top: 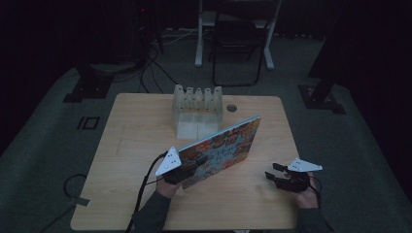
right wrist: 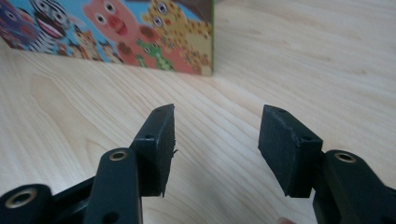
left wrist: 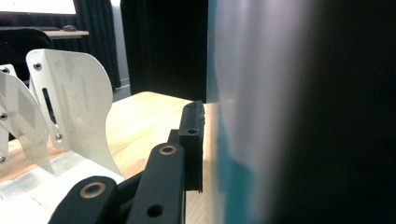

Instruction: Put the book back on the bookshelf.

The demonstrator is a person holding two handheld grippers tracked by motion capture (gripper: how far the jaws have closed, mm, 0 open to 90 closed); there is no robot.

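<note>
A picture book (top: 223, 145) with cartoon animals on its cover stands tilted on its edge near the middle of the wooden table (top: 141, 121). My left gripper (top: 177, 175) is shut on the book's lower left corner. In the left gripper view one black finger (left wrist: 192, 140) presses on the book's face (left wrist: 243, 116), and the other finger is hidden behind it. My right gripper (top: 274, 173) rests to the right of the book, apart from it. Its jaws (right wrist: 215, 140) stand open over bare wood with nothing between them, and the book's corner (right wrist: 116, 32) lies ahead of it.
A clear rack (top: 198, 109) with several upright dividers stands at the table's far middle, just behind the book; its dividers (left wrist: 70, 102) also rise left of my left jaw. A round cable hole (top: 231, 108) is beside it. Beyond the table are a chair (top: 238, 43) and floor cables (top: 155, 63).
</note>
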